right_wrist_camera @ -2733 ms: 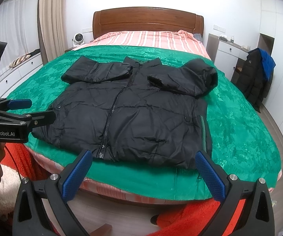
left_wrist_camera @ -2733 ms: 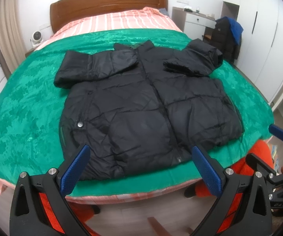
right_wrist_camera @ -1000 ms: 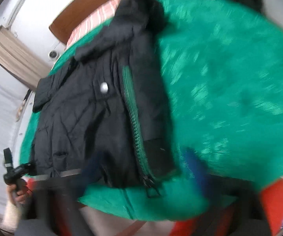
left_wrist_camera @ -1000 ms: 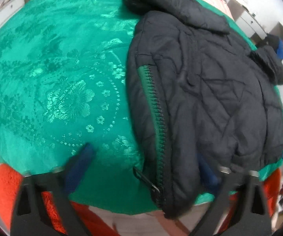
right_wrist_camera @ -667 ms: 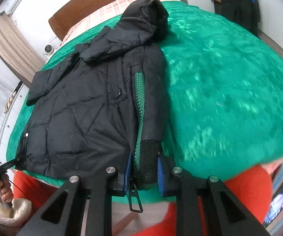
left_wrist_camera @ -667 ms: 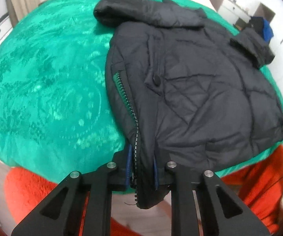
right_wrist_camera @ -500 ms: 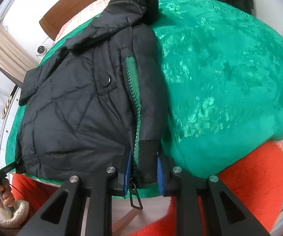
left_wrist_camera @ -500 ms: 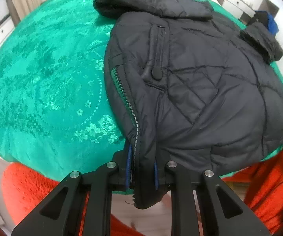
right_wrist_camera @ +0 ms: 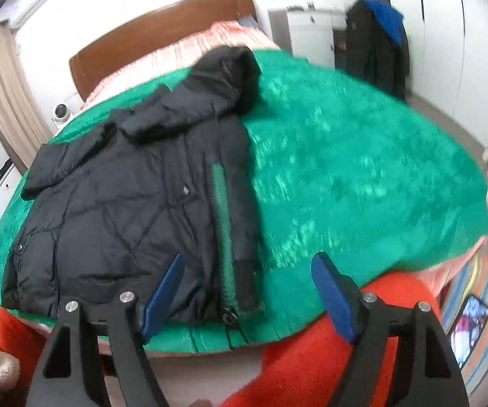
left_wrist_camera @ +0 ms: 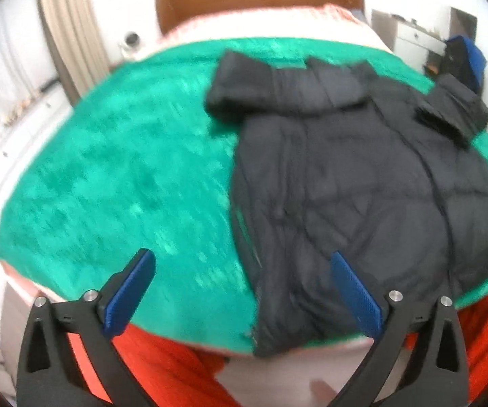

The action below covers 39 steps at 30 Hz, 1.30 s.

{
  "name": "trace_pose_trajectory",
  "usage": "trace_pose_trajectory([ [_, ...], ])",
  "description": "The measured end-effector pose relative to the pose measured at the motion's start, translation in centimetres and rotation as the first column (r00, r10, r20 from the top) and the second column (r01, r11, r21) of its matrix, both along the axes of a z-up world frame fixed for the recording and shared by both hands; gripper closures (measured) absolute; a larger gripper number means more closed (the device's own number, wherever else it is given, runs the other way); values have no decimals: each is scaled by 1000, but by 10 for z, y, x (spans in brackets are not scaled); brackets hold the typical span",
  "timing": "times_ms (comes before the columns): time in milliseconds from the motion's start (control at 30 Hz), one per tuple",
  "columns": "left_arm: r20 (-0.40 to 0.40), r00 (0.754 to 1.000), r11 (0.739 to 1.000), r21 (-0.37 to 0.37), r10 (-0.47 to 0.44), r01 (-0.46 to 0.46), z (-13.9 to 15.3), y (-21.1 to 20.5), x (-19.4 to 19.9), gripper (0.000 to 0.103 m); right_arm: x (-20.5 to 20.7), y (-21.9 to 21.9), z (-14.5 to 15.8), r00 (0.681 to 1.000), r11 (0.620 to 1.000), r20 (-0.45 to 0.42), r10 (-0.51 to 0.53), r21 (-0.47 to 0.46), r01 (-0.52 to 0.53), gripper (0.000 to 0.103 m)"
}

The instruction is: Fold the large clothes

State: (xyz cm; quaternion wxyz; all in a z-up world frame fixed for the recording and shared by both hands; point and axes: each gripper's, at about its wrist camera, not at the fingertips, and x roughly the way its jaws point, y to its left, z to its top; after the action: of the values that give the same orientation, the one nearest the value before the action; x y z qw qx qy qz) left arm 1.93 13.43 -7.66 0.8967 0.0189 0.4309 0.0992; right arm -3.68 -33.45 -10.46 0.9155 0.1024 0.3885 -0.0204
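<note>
Hovering off the hem: left hand-held gripper (left_wrist_camera: pixel 240 281) and right hand-held gripper (right_wrist_camera: pixel 247 286) both spread wide, empty. Jacket (right_wrist_camera: pixel 135 203) lies unfolded on the bed (right_wrist_camera: pixel 362 186); next move likely regrasping a side edge.

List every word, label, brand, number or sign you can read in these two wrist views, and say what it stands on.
None can be read in either view.
The screen of the phone lying on the striped rug shows a picture, too blurred to give any text.
The black puffer jacket on the green patterned bedspread shows no label or brand.
</note>
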Motion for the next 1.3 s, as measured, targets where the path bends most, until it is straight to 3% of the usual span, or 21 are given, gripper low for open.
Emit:
trace_pose_trajectory([
  [67, -97, 995, 1000, 7, -4, 4, -13, -1, 11, 1, -1, 9, 4, 999, 1000, 36, 21, -21, -21, 26],
  [167, -237, 969, 994, -90, -76, 56, -35, -6, 20, 1, 2, 23, 5, 996, 997, 59, 60, -41, -58, 26],
  [200, -249, 965, 994, -94, -84, 63, -37, -9, 21, 1, 0, 26, 6, 995, 996, 66, 73, -53, -70, 26],
  [333, -182, 978, 994, -63, -102, 92, -12, -16, 32, 1, 2, 33, 5, 992, 993, 84, 95, -78, -88, 26],
  [433, -72, 987, 987, -83, -145, 139, 28, -17, 58, 1, 5, 35, 5, 991, 992, 87, 106, -70, -100, 26],
  [500, 15, 978, 974, -80, -210, 210, 55, -22, 78, 1, 6, 37, 3, 990, 992, 81, 114, -69, -109, 26],
  [567, 52, 958, 959, 7, -282, 282, 68, -39, 106, 0, 5, 40, 2, 989, 991, 80, 120, -72, -115, 26],
  [633, 1, 933, 931, 70, -359, 358, 61, -60, 140, 0, 5, 42, 2, 989, 990, 84, 124, -78, -117, 26],
  [767, -77, 885, 861, 207, -460, 465, 26, -120, 202, 0, 4, 45, 1, 988, 988, 79, 134, -85, -128, 26],
  [867, -100, 881, 822, 326, -462, 468, -5, -151, 247, 0, 3, 48, -1, 986, 985, 75, 149, -94, -142, 26],
  [933, -113, 901, 842, 322, -420, 433, -21, -154, 276, 0, 2, 48, -2, 985, 984, 69, 158, -98, -151, 26],
  [1067, -163, 940, 916, 227, -298, 330, -57, -135, 327, 1, 4, 44, -5, 986, 985, 55, 158, -83, -153, 26],
  [1100, -162, 944, 923, 216, -289, 320, -60, -129, 331, 7, 4, 43, -5, 986, 985, 53, 156, -79, -152, 26],
  [1133, -156, 942, 926, 194, -297, 324, -61, -125, 332, 36, 5, 42, -5, 987, 986, 52, 153, -75, -149, 26],
  [1167, -155, 937, 929, 153, -314, 336, -59, -119, 331, 83, 5, 40, -6, 987, 987, 52, 149, -73, -145, 26],
  [1200, -152, 942, 934, 153, -300, 323, -56, -113, 331, 89, 6, 39, -6, 988, 987, 53, 146, -72, -142, 26],
  [1300, -35, 961, 956, 95, -274, 276, -18, -79, 314, 95, 9, 39, -7, 988, 987, 49, 149, -68, -146, 26],
])
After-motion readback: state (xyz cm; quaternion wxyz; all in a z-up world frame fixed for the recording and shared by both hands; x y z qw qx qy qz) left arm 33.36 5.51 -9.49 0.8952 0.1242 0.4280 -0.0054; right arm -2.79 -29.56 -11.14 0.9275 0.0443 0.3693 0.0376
